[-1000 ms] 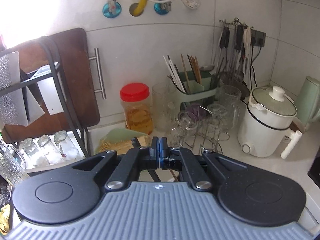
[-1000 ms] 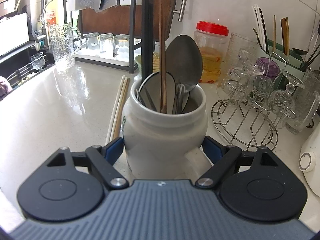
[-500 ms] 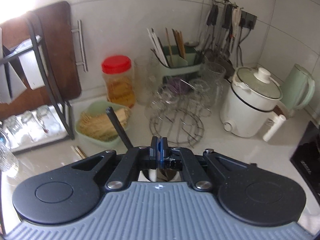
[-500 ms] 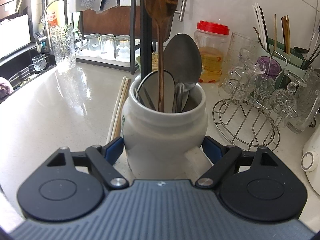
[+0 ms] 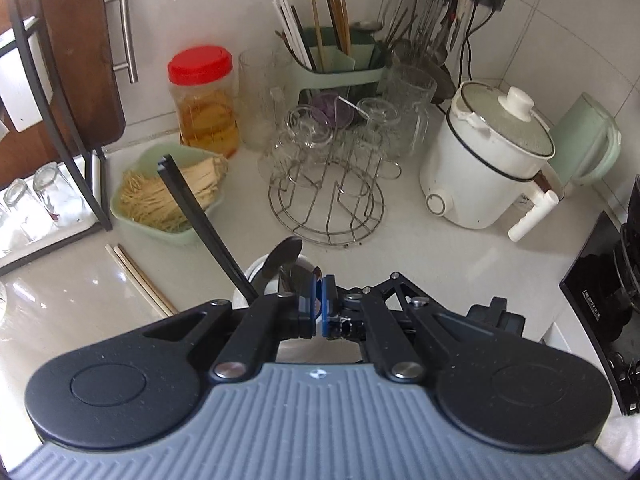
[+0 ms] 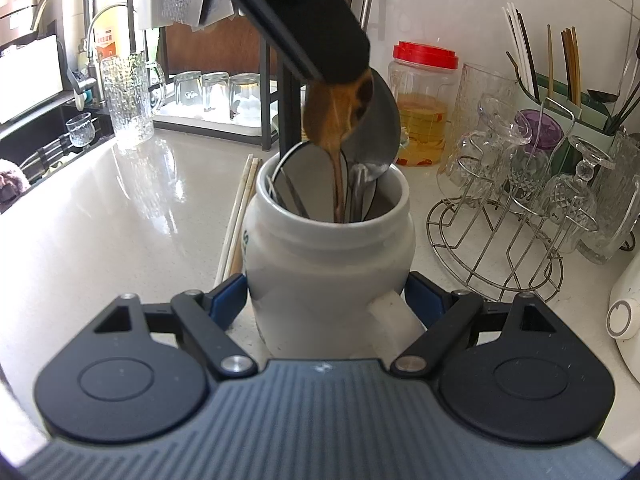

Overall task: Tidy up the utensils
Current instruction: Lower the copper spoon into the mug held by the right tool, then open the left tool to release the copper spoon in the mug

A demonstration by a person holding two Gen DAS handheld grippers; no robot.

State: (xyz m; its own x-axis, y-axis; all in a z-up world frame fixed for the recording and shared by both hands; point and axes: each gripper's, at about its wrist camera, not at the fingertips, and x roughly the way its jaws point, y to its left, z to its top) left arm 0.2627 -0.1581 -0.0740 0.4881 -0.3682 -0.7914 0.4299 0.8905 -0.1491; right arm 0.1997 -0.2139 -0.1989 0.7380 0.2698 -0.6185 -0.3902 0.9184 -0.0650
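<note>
Two tools are at work over the white bench [image 6: 80, 216]. The right tool [image 6: 326, 300] has its blue pads spread wide, one on each side of a white jar [image 6: 328, 264], and they press on the jar's round sides. The jar stands on the bench, and it holds a big metal spoon [image 6: 380, 120], a flat dark spatula [image 6: 308, 172] and a few thin metal handles. The left tool [image 5: 319, 304] comes in from above the jar. Its pads are almost together and they pinch the bowl end of a wooden spoon [image 6: 340, 120]. The wooden spoon hangs with its handle down inside the jar, next to the big metal spoon. A pair of pale chopsticks [image 6: 240, 208] lies flat on the bench just beside the jar. Near the jar on the other side stands a wire rack [image 6: 496, 248] with glass cups hung upside down on it. Behind the jar, by the wall, is a clear jar with a red lid [image 6: 424, 108]. A green holder [image 5: 340, 64] full of chopsticks sits at the back near the corner. A green bowl of dry noodles [image 5: 168, 196] sits near the back edge, and a white cooking pot [image 5: 484, 160] with a lid stands close to the corner.
</note>
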